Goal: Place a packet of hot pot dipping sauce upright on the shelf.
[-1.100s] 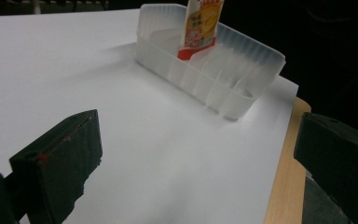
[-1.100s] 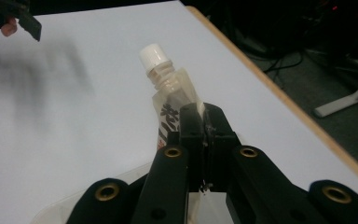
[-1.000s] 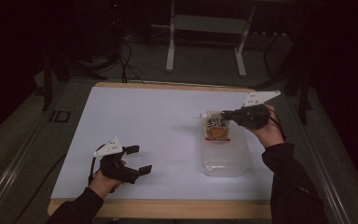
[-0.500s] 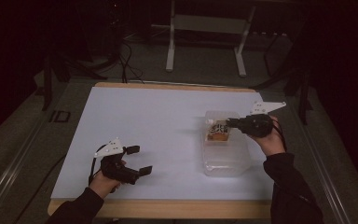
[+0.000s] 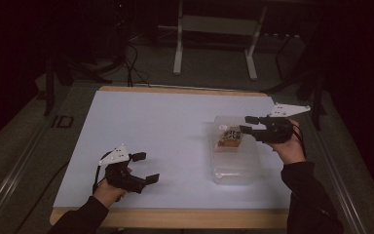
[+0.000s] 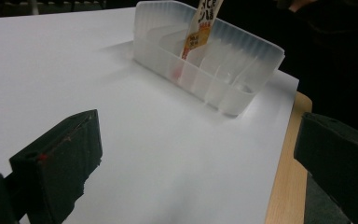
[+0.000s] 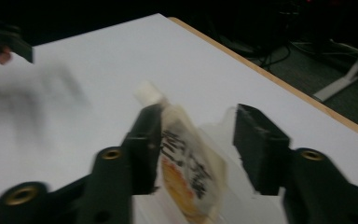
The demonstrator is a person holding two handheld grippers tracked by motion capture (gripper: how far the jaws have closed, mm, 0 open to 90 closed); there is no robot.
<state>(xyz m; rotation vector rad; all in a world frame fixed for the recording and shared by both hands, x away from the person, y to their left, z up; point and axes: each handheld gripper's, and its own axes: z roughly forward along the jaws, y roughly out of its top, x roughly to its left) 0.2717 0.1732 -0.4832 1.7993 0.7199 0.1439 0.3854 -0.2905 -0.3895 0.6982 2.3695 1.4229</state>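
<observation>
A clear plastic divided bin (image 5: 233,163) lies on the right of the white table surface (image 5: 175,126). A white and orange spouted pouch (image 5: 230,137) stands in its far end; it also rises out of the bin (image 6: 205,65) as the pouch (image 6: 200,28) in the left gripper view. My right gripper (image 5: 247,124) hovers just right of the pouch, open. In its own view the right gripper (image 7: 200,149) has the pouch (image 7: 186,163) leaning against one jaw, the other jaw well apart. My left gripper (image 5: 146,167) rests open at the front left, and the left gripper (image 6: 196,163) has nothing between its jaws.
The table's wooden front edge (image 5: 175,219) runs close to both forearms. Behind the table, a metal stand (image 5: 214,44) and cables (image 5: 131,63) sit on the dark floor. White surface stretches between the left gripper and the bin.
My right gripper moved right and nearer with the pouch, which went down into the bin's far end; its jaws have parted from the pouch. The left gripper stayed put.
</observation>
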